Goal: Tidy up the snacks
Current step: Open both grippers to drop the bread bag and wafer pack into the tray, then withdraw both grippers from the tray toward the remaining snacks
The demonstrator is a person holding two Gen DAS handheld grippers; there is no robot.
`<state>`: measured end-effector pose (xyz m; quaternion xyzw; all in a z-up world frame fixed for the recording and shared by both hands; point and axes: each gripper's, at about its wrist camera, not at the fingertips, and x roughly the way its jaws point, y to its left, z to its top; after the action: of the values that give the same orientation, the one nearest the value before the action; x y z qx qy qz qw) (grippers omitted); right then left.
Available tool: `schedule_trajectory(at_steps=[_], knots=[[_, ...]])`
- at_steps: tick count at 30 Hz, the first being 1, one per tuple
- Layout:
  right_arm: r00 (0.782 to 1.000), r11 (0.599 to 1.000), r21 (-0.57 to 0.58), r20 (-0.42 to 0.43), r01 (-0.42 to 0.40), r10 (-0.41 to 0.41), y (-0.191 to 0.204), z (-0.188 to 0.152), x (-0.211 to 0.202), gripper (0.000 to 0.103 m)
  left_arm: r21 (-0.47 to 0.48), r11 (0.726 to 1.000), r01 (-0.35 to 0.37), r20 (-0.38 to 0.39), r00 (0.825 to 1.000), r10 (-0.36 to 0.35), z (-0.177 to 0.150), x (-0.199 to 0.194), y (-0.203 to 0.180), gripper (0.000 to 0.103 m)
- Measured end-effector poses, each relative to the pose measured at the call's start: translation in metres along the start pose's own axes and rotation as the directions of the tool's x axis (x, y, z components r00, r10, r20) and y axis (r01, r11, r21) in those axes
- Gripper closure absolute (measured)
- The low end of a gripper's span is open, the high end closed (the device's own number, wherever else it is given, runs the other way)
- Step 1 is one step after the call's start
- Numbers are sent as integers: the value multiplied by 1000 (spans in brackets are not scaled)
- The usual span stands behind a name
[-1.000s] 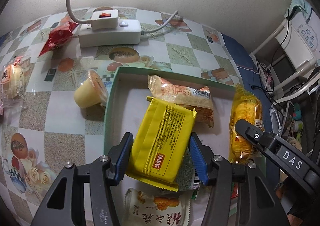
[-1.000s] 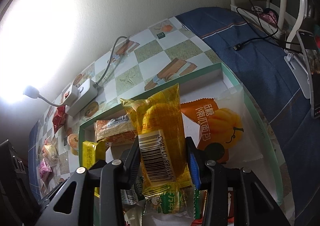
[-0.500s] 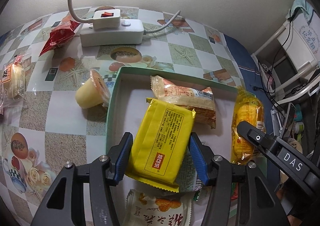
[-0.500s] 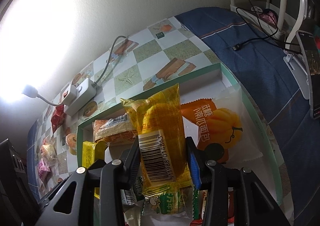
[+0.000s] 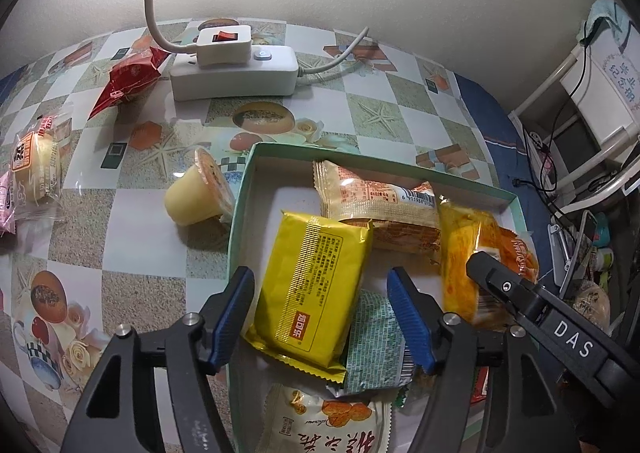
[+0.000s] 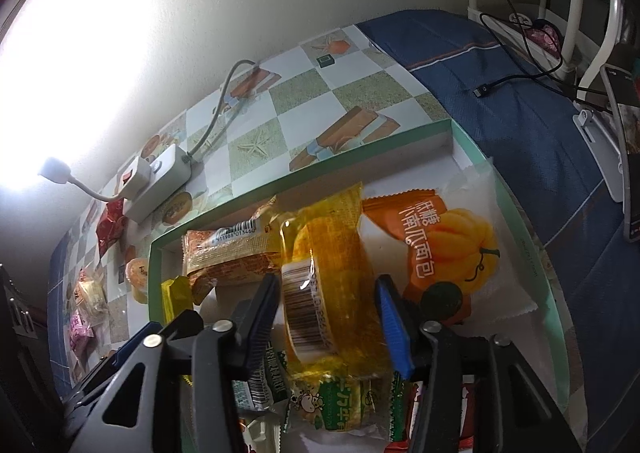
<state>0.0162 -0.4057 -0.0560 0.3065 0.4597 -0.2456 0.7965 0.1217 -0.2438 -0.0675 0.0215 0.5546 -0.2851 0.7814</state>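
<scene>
Two snack packets lie in the green-rimmed box (image 5: 404, 169), each between the jaws of one pair of tongs. The yellow packet (image 5: 310, 289) rests flat in the box between the jaws of the left tongs (image 5: 320, 317). These jaws have just been opening; there is now a visible gap on both sides of the packet, so the pads do not press on it. Under its near right corner a green-patterned packet (image 5: 374, 349) shows, and nearer to the tongs lies a white packet with orange print (image 5: 332, 421).

The clear orange packet with a barcode (image 6: 326, 289) lies between the jaws of the right tongs (image 6: 326, 319). These jaws also have just been opening. The left pad is very close to the wrapper, the right pad stands a little away, and the packet lies loose on the other snacks. Beyond both tongs a tan packet (image 5: 376, 201) lies near the far wall of the box. To the right of the right tongs is a white packet with a pumpkin picture (image 6: 444, 245).

Outside the box, on the counter (image 5: 132, 213) with its checked cover, a pudding cup (image 5: 198, 197) lies on its side to the left of the left tongs, just beside the box wall. Farther beyond are a white power strip (image 5: 234, 75) and a red packet (image 5: 126, 83). Far left, a small wrapped cake (image 5: 34, 169) lies.
</scene>
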Motion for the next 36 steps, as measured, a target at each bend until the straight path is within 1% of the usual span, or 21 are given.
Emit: schedule_trajectory(at_steps=[6, 11, 13, 15, 17, 19, 21, 22, 24, 25, 29, 33, 34, 35, 36], knots=[[1000, 1000, -23, 6, 4, -4, 5, 2, -9, 46, -12, 1000, 11, 18, 1000, -11, 6, -17, 3, 33], [998, 998, -69, 62, 2, 3, 16, 7, -32, 46, -29, 999, 13, 62, 998, -11, 13, -42, 11, 33], [997, 996, -90, 77, 9, -2, 21, 8, -41, 43, -33, 999, -10, 79, 997, 12, 16, -52, 15, 29], [996, 994, -103, 85, 26, -17, 25, 8, -45, 27, -44, 998, -37, 93, 995, 41, 18, -60, 20, 20], [996, 993, -117, 92, 33, -22, 29, 8, -48, 26, -55, 997, -61, 105, 992, 67, 19, -64, 27, 19], [996, 991, -128, 85, 37, -26, 31, 8, -48, 24, -67, 992, -104, 108, 988, 111, 20, -67, 35, 18], [996, 989, -137, 75, 49, -39, 33, 7, -45, 17, -74, 985, -155, 112, 980, 163, 20, -67, 41, 18], [996, 989, -139, 74, 54, -44, 34, 7, -44, 15, -77, 979, -187, 116, 974, 195, 20, -67, 45, 17], [996, 989, -135, 75, 59, -49, 33, 7, -42, 4, -80, 972, -222, 119, 966, 230, 20, -65, 50, 16], [996, 989, -132, 76, 61, -51, 33, 7, -42, 1, -83, 968, -237, 118, 962, 246, 20, -65, 54, 16], [995, 989, -127, 80, 71, -61, 32, 7, -41, 0, -86, 960, -267, 116, 954, 276, 19, -62, 59, 8], [995, 989, -128, 71, 73, -64, 31, 6, -38, 0, -93, 952, -291, 129, 945, 302, 19, -62, 62, 7], [995, 988, -131, 70, 76, -67, 31, 6, -38, 0, -96, 950, -298, 139, 941, 310, 19, -63, 63, 6], [995, 988, -134, 71, 75, -66, 32, 6, -38, 0, -98, 947, -307, 144, 937, 319, 19, -63, 64, 1], [995, 988, -136, 71, 75, -66, 32, 6, -37, 0, -97, 944, -316, 142, 934, 327, 19, -63, 66, 0]])
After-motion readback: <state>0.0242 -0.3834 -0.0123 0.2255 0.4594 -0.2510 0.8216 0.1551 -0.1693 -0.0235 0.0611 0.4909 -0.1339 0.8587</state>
